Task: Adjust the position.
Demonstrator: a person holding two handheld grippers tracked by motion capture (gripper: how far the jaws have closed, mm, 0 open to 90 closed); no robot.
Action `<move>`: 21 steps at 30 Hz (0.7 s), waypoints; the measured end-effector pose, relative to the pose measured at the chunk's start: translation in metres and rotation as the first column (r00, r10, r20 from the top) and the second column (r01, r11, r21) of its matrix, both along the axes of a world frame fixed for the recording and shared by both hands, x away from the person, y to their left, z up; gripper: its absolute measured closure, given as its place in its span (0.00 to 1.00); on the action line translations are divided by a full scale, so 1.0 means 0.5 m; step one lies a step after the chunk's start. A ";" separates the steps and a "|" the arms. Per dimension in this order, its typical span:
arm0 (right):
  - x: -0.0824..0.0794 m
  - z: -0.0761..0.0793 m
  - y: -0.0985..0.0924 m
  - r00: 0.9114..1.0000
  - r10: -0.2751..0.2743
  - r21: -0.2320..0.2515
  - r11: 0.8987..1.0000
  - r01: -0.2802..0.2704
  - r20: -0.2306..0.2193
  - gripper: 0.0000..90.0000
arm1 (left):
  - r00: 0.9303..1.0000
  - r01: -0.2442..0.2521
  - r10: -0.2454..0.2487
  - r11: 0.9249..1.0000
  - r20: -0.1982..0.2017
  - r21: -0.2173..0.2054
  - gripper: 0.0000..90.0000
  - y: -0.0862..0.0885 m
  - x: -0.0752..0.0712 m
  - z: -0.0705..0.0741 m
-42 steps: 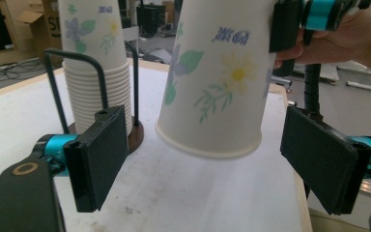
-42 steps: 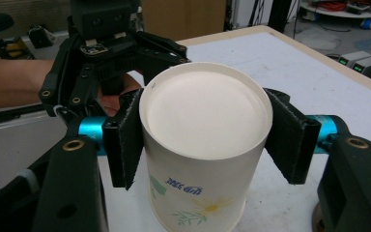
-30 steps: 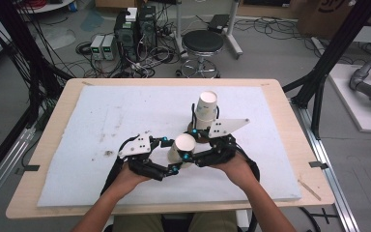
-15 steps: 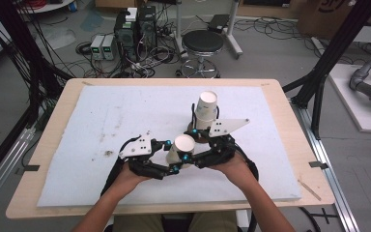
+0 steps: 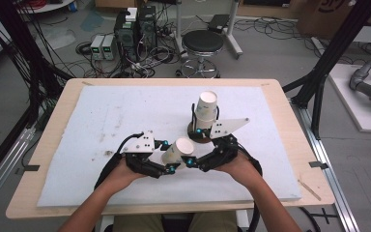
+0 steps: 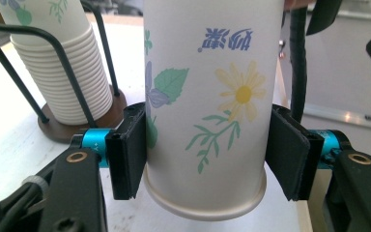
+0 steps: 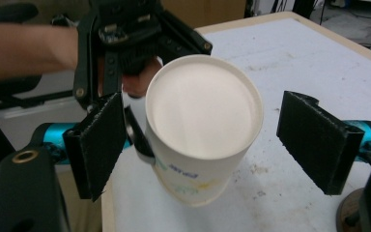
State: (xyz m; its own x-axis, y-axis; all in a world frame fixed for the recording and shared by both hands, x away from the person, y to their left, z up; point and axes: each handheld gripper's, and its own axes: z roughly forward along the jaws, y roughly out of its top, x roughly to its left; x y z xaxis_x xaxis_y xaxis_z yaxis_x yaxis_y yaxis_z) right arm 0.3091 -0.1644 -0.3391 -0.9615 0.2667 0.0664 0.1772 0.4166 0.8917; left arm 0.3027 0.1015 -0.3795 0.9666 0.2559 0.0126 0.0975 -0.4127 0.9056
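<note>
Fingers of left gripper clamp paper cup — top cropped; right gripper gapes.

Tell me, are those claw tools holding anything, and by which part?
The left gripper clamps a flowered paper cup by its sides, near the rim. The right gripper stands open around the cup's base, gripping nothing.

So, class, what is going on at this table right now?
A person works two hand-held grippers over a white mat. The left gripper is shut on a flowered paper cup, which is upside down. The right gripper stands open around that cup, not touching. A stack of cups waits in its wire holder behind.
</note>
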 end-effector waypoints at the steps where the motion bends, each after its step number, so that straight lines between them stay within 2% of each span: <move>1: 0.000 0.000 0.000 1.000 0.002 -0.007 1.000 -0.001 0.005 0.21 | 1.000 0.002 -0.003 1.000 0.001 0.018 0.41 0.000 0.001 0.004; 5: -0.002 0.000 -0.002 1.000 0.012 -0.026 1.000 -0.012 0.008 0.21 | 1.000 0.022 -0.022 0.997 0.002 0.073 0.42 0.000 0.006 0.019; 8: -0.002 0.000 -0.003 1.000 0.015 -0.034 0.999 -0.014 0.015 0.21 | 0.999 0.042 -0.043 0.991 0.004 0.125 0.42 -0.003 0.007 0.030; 14: -0.002 -0.006 -0.007 0.999 0.032 -0.068 0.997 -0.030 0.025 0.21 | 0.995 0.100 -0.101 0.968 -0.008 0.228 0.41 -0.014 0.009 0.049; 15: -0.002 -0.007 -0.007 0.999 0.032 -0.067 0.997 -0.031 0.025 0.21 | 0.994 0.110 -0.110 0.962 -0.014 0.251 0.41 -0.016 0.010 0.051; 21: -0.004 -0.012 -0.004 0.998 0.060 -0.096 0.994 -0.057 0.028 0.21 | 0.990 0.139 -0.134 0.934 -0.037 0.328 0.41 -0.023 0.014 0.059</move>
